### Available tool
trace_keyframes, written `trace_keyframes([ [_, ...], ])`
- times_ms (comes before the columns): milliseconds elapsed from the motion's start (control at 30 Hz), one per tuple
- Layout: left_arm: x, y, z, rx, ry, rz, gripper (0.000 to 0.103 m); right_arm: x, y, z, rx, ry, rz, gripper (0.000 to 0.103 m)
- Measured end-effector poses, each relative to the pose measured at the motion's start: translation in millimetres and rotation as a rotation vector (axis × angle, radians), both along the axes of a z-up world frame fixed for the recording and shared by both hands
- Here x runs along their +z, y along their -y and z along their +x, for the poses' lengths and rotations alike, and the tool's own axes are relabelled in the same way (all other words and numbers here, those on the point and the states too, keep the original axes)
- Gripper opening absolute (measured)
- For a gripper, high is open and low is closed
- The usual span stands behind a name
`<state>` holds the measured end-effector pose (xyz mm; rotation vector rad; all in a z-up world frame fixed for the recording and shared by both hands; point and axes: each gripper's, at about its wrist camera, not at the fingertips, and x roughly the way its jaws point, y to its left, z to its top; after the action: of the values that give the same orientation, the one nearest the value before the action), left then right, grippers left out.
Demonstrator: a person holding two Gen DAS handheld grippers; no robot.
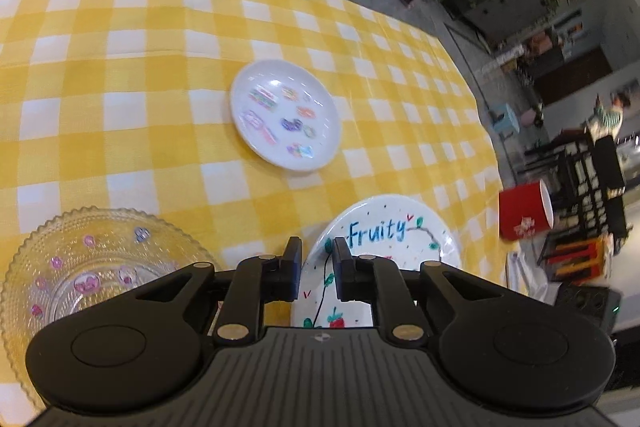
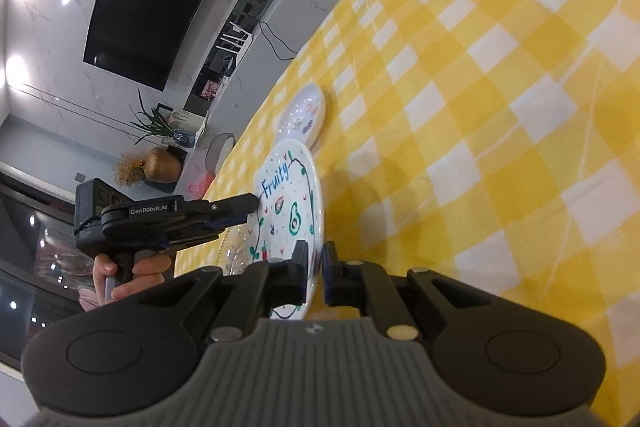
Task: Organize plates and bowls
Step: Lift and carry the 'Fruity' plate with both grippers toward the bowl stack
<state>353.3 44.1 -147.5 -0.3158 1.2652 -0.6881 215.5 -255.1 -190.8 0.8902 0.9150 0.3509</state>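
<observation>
Your left gripper (image 1: pixel 317 247) has its jaws nearly closed on the rim of the white "Fruity" plate (image 1: pixel 384 227), pinching the edge nearest it. Your right gripper (image 2: pixel 315 254) is clamped tight on the opposite rim of the same plate, so the plate sits between both tools above the yellow checked tablecloth (image 1: pixel 140 67). Ahead of your left gripper, a little way off on the cloth, lies a small white plate with coloured drawings (image 1: pixel 285 115). To the left of that gripper, close by, sits a clear glass plate with a beaded rim (image 1: pixel 92 251). Off to its right, past the table edge, is a red cup (image 1: pixel 526 217). Your hand (image 2: pixel 128 275) wraps the left tool's handle.
</observation>
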Motion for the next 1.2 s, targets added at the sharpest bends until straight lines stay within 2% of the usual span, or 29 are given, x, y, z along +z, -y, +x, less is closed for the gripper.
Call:
trace_keyframes([
  [33, 3, 2, -3, -0.012, -0.001, 0.005, 0.020, 4, 0, -3, 0.005, 0.002, -0.014, 0.005],
  [167, 11, 7, -15, -0.036, -0.025, 0.005, 0.021, 10, 6, -18, -0.011, -0.053, 0.043, 0.005],
  [300, 17, 19, -31, -0.069, -0.028, 0.040, 0.021, 17, 4, -34, 0.001, -0.100, 0.006, 0.005],
  [433, 22, 31, -47, -0.123, -0.029, 0.049, 0.021, 18, 4, -59, 0.007, -0.159, 0.009, 0.005],
  [533, 22, 39, -55, -0.162, -0.062, 0.059, 0.021, 13, 8, -80, 0.003, -0.189, 0.041, 0.005],
  [833, 3, 67, -80, -0.260, -0.085, 0.194, 0.023, -16, 2, -106, 0.041, -0.313, 0.058, 0.006],
  [967, -8, 72, -84, -0.293, -0.098, 0.241, 0.025, -17, 0, -108, 0.066, -0.324, 0.044, 0.007],
  [1067, -11, 73, -84, -0.298, -0.091, 0.242, 0.025, -17, -1, -107, 0.074, -0.322, 0.043, 0.007],
  [1200, -17, 72, -81, -0.274, -0.124, 0.212, 0.025, -22, 1, -108, 0.086, -0.340, 0.042, 0.008],
])
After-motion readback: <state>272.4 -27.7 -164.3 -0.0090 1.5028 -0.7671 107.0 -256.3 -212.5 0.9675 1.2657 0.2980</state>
